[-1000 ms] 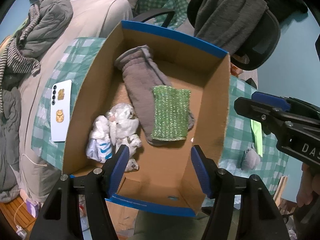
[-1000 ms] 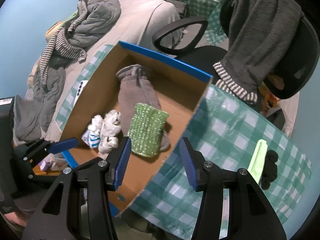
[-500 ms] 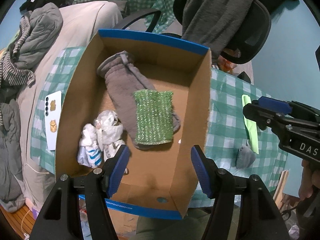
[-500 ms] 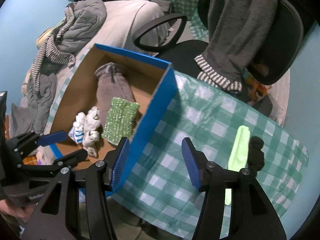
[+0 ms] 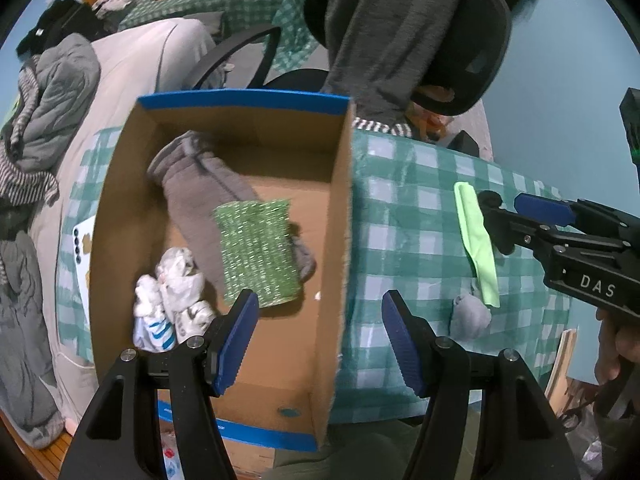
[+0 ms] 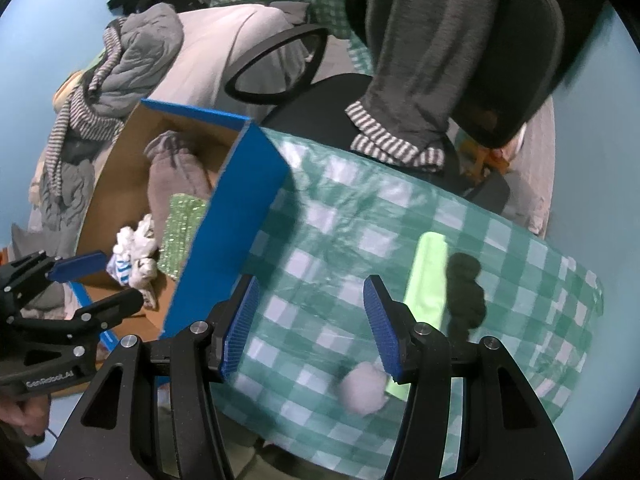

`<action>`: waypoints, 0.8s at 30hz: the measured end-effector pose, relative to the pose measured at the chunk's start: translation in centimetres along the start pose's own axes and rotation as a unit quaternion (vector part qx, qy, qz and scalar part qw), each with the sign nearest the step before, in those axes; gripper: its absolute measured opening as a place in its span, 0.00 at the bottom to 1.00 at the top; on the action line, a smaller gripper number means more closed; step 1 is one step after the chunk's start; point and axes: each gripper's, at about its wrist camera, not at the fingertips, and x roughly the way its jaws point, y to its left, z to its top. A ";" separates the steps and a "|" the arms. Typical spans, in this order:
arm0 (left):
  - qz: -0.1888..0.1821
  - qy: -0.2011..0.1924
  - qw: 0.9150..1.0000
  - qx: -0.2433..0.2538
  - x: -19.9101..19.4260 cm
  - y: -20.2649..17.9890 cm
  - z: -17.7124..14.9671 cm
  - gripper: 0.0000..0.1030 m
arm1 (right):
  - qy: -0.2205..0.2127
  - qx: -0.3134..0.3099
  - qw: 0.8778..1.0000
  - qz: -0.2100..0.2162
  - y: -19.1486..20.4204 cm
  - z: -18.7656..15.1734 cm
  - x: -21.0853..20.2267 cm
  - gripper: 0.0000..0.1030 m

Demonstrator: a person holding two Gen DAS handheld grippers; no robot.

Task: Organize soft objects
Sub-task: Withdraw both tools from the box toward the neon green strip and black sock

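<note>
Between right gripper jaws, grey sock ball

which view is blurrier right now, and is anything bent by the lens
Right wrist view: motion-smeared, the pale sock ball and checked tablecloth soft. Left wrist view: sharper, the green knit piece crisp. Both: fisheye curves the cardboard box edges, dark corners.

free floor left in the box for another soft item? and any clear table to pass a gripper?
Cardboard box: bare floor at the near end and along the right wall, beside the green scrubber. Left side is crowded: grey sock, crumpled plastic bags. Checked tablecloth: clear between the box wall and the lime cloth; grey ball and dark item cluster there.
</note>
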 end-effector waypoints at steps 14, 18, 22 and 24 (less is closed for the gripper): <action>-0.002 0.010 0.999 0.051 1.5 -6.4 1.6 0.64 | 0.009 0.036 0.999 -0.023 -6.9 -2.0 -0.3 0.58; -0.008 0.025 0.998 0.060 3.2 -8.2 2.1 0.64 | 0.020 0.045 0.998 -0.032 -9.4 -2.7 0.7 0.58; -0.007 0.041 0.997 0.066 4.9 -9.6 2.3 0.64 | 0.035 0.052 0.997 -0.042 -11.6 -3.3 2.4 0.58; -0.004 0.047 0.997 0.067 5.8 -10.1 2.4 0.64 | 0.042 0.055 0.997 -0.043 -12.4 -3.6 3.1 0.58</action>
